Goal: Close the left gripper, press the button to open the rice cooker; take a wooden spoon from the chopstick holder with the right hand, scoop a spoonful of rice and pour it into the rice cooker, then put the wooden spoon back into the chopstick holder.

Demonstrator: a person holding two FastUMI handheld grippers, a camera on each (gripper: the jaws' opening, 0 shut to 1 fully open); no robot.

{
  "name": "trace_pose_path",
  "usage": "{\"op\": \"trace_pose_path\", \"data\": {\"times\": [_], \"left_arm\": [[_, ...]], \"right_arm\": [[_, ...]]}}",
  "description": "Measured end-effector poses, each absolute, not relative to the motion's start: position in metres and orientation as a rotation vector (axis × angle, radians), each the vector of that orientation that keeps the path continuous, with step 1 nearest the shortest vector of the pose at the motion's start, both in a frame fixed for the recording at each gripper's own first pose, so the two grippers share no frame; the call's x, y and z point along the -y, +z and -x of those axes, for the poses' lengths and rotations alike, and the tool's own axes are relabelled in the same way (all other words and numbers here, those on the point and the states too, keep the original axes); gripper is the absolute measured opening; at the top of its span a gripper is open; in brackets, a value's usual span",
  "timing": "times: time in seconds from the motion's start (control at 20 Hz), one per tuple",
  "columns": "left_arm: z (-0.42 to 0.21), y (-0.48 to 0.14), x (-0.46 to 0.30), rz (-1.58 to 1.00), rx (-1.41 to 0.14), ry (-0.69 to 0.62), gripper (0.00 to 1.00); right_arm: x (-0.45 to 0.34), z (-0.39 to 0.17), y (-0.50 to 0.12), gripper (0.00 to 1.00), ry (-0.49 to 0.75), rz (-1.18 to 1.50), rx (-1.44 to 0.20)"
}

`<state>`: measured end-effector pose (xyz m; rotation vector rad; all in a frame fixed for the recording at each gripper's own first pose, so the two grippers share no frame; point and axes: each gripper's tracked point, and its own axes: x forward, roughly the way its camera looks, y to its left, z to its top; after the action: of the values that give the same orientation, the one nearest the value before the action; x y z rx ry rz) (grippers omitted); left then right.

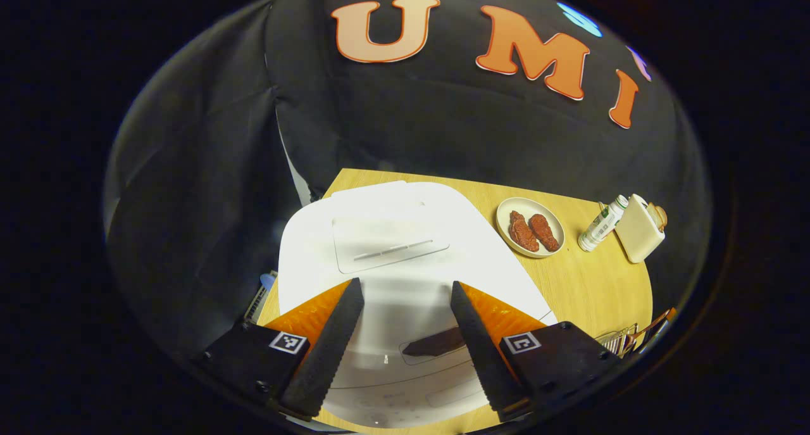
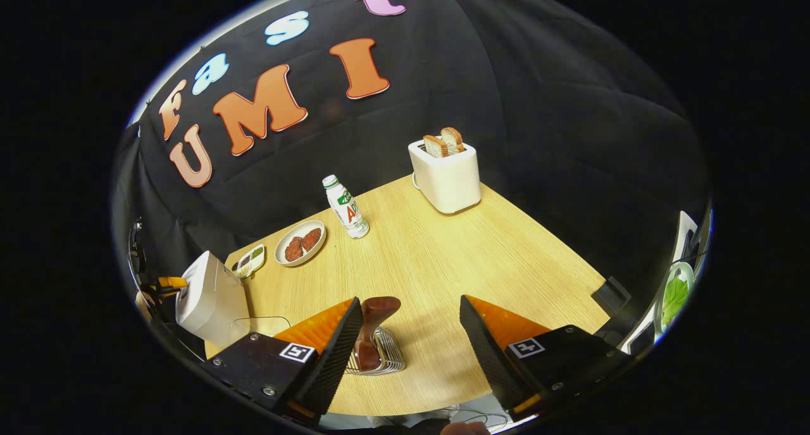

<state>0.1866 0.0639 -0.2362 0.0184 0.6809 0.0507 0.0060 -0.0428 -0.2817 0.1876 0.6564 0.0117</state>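
**Both grippers open, spoon still in holder**

Left gripper (image 1: 407, 289) hangs jaws apart above the closed rice cooker (image 1: 392, 258). Further right, the right gripper (image 2: 411, 308) spreads wide beside the wooden spoon (image 2: 374, 324) standing in the chopstick holder (image 2: 380, 359).

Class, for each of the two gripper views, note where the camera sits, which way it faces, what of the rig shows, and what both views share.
Left gripper view: rides the left gripper, held open above the closed white rice cooker, looking down over its lid.
Right gripper view: rides the right gripper, open, low over the wooden table, facing the toaster; the wooden spoon in its wire holder sits beside one finger.
Shared: plate of meat, bottle, toaster, rice cooker.
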Motion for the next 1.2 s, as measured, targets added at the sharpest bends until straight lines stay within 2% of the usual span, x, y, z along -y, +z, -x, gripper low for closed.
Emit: {"op": "trace_pose_path", "data": {"times": [0.15,0.3,0.4,0.65,0.9,1.0,1.2], "left_arm": [[-0.187,-0.237,-0.068,-0.059,-0.687,0.065,0.98],[-0.185,-0.234,-0.072,-0.042,-0.677,0.150,1.00],[-0.179,-0.217,-0.077,-0.067,-0.617,0.187,1.00],[-0.154,-0.110,-0.053,-0.137,-0.347,0.152,1.00],[-0.101,0.008,-0.018,-0.138,-0.092,0.101,1.00],[-0.078,0.043,-0.005,-0.155,-0.024,0.095,0.99],[-0.042,0.072,0.015,-0.096,0.036,0.052,0.99]], "right_arm": [[0.038,-0.008,-0.272,0.95,0.022,-0.203,-0.636],[0.034,-0.012,-0.254,0.95,0.036,-0.191,-0.600],[0.032,-0.018,-0.237,0.95,0.048,-0.152,-0.565],[0.027,-0.038,-0.178,0.95,0.078,-0.078,-0.450],[0.026,-0.041,-0.106,0.95,0.088,-0.025,-0.306],[0.026,-0.041,-0.078,0.95,0.099,0.001,-0.246],[0.024,-0.035,-0.040,0.95,0.113,0.051,-0.150]]}}
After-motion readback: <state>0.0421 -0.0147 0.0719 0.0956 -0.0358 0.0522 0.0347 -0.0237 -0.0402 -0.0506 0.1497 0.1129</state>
